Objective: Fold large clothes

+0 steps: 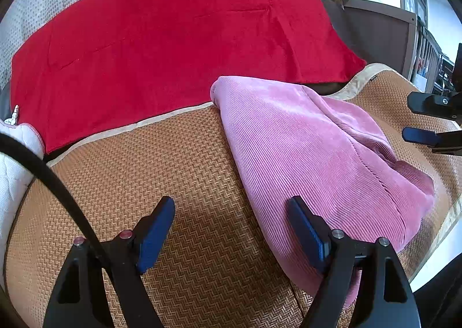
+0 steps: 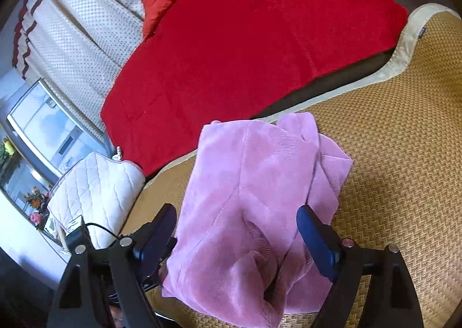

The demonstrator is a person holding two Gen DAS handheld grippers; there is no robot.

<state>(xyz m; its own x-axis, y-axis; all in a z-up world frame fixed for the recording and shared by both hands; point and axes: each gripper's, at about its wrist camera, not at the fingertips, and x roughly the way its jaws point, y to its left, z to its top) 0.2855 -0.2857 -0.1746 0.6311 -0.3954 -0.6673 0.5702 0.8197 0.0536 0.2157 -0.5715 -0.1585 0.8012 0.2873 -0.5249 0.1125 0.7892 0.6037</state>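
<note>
A pink corduroy garment (image 1: 311, 155) lies folded in a thick bundle on the woven straw mat (image 1: 161, 172). It also shows in the right wrist view (image 2: 254, 198), with a rolled sleeve end near the camera. My left gripper (image 1: 231, 230) is open and empty, over the mat at the garment's left edge, its right finger above the cloth. My right gripper (image 2: 236, 235) is open and empty, straddling the garment's near end. Its fingers show in the left wrist view (image 1: 424, 120) at the far right.
A red blanket (image 1: 173, 45) covers the bed behind the mat, also in the right wrist view (image 2: 245, 48). A white quilted pad (image 2: 98, 192) lies at the left. A dotted curtain (image 2: 86, 25) hangs behind. A dark wooden crib (image 1: 375, 31) stands at the right.
</note>
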